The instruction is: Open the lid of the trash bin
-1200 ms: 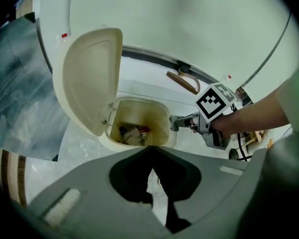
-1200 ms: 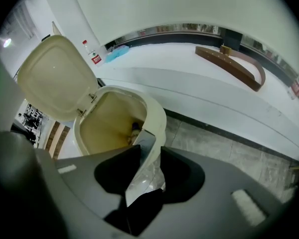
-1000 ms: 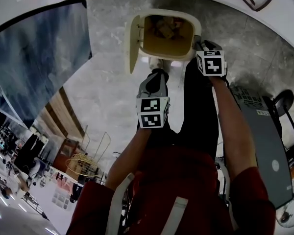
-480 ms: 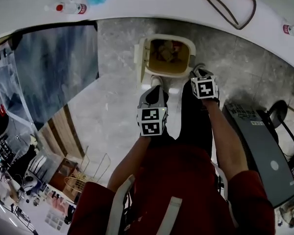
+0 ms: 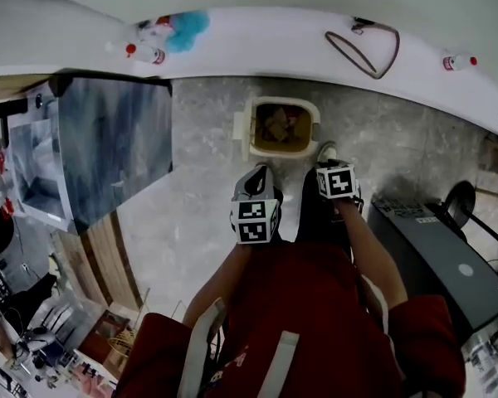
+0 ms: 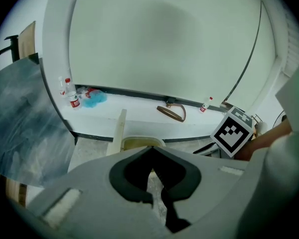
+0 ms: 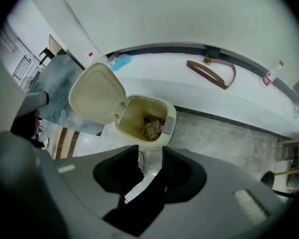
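Observation:
The cream trash bin (image 5: 279, 129) stands on the grey floor with its lid (image 5: 240, 133) swung up on its left side. Rubbish lies inside the trash bin (image 7: 145, 119), and the lid (image 7: 96, 93) stands wide open. The left gripper view shows the lid (image 6: 120, 131) edge-on. My left gripper (image 5: 256, 179) hangs above the floor short of the bin, and my left gripper (image 6: 150, 157) has its jaw tips together with nothing held. My right gripper (image 5: 327, 161) is beside it, clear of the bin. In its own view my right gripper (image 7: 150, 157) is open and empty.
A white ledge (image 5: 257, 48) runs behind the bin with bottles (image 5: 144, 52), a blue cloth (image 5: 187, 25) and a brown strap (image 5: 361, 46). A grey marbled panel (image 5: 108, 148) is at the left, a dark case (image 5: 436, 255) at the right. My shoes stand just before the bin.
Both grippers have risen and drawn back from the bin, the right one leaving the bin's right rim. The bin looks smaller and farther. The lid stays open.

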`<state>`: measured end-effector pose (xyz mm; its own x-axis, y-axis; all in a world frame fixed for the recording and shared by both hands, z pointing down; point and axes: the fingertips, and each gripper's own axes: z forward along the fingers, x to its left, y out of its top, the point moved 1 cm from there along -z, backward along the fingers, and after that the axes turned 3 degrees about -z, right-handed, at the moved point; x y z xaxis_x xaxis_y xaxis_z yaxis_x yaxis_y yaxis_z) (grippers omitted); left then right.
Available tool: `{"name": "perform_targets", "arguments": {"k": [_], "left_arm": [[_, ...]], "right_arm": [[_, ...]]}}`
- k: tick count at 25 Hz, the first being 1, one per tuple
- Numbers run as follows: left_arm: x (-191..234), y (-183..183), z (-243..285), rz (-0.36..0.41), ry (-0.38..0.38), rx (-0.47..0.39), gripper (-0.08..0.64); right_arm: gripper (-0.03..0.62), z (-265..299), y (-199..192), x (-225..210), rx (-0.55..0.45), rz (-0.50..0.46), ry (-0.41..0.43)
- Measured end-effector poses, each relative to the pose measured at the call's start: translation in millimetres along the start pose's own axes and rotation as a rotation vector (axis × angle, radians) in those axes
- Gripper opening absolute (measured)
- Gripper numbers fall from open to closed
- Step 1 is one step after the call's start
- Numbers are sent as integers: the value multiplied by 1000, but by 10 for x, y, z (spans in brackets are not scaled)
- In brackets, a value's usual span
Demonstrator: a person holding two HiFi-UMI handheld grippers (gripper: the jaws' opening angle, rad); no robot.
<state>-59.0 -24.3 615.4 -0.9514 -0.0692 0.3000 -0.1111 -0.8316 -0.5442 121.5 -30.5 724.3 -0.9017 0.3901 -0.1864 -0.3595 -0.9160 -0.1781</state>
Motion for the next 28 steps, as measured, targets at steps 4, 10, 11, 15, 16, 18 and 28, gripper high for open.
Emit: {"name": "perform_targets", "arguments": {"k": [4, 10, 11, 15, 16, 18, 28], "left_arm": [[15, 177, -209, 20, -28, -47, 5], [87, 611, -522, 52, -55, -174, 5], [105, 698, -589, 55, -59, -201, 5], [150, 1030, -894, 84, -67, -314, 5], [159, 1105, -971, 93, -68, -340, 5], [174, 1261, -1123, 100, -74, -389, 5], [62, 2049, -2023, 197, -106, -680, 5]], "right_arm": [[149, -324, 71, 220, -75, 11, 6], [149, -846, 363, 542, -272, -5, 18], [149, -957, 429, 590, -314, -7, 12], [149, -1445, 695, 728, -501, -8, -32], [149, -1571, 758, 755, -546, 0, -36], [149, -1809, 888, 815, -619, 25, -23], [149, -3190, 1383, 966, -1022, -87, -160]]}}
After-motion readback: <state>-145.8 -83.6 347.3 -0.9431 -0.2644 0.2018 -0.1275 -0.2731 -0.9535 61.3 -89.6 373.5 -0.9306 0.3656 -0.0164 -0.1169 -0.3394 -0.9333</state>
